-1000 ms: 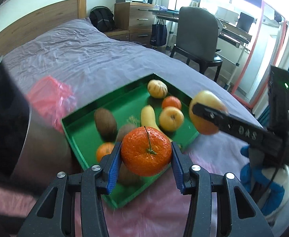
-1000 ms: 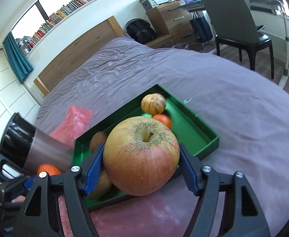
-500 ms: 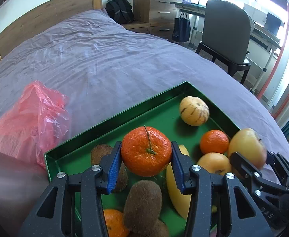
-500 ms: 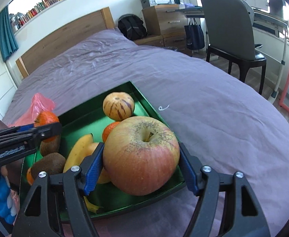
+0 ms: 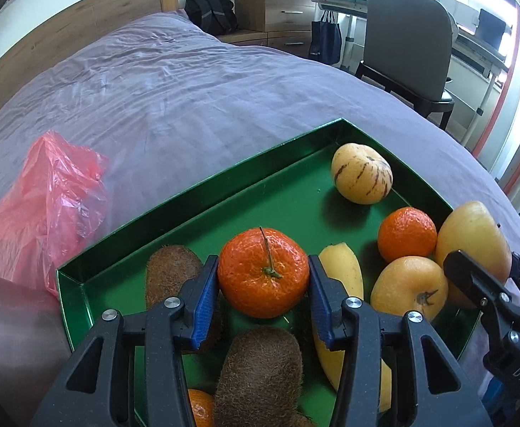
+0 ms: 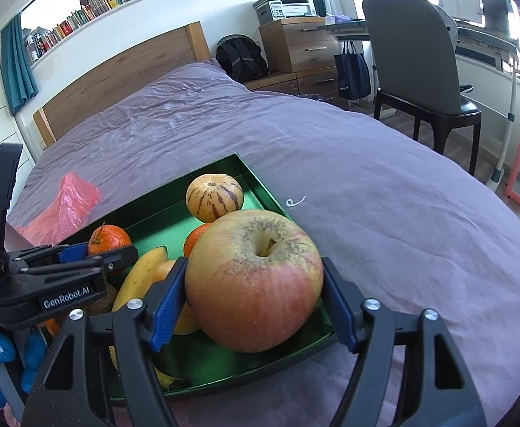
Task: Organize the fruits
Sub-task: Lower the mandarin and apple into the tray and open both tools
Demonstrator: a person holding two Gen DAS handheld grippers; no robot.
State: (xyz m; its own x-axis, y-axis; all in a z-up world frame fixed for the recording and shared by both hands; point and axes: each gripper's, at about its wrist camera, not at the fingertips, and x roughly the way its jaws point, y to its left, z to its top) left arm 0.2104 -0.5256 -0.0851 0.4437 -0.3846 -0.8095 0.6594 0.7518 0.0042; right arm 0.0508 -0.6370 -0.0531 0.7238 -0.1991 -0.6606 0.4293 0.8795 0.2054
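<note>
- The left gripper (image 5: 263,284) clamps a pebbly-skinned mandarin (image 5: 263,272), stem up, between its blue ribbed pads, over the middle of the glossy green tray (image 5: 203,192).
- The right gripper (image 6: 254,300) pinches a big, russet-speckled apple (image 6: 254,281) over the tray's right edge; whether the apple touches the tray floor is hard to judge.
- On the tray: a striped, egg-shaped pepino melon (image 5: 361,174) near the far corner, a smaller mandarin (image 5: 407,234) and a smooth yellow apple (image 5: 407,288) by the right edge, a curved banana (image 5: 341,274), two fuzzy brown kiwis (image 5: 171,270).
- The tray lies on a wrinkled purple bedspread (image 5: 189,96); a crumpled pink plastic bag (image 5: 43,206) sits just beyond its left edge.
</note>
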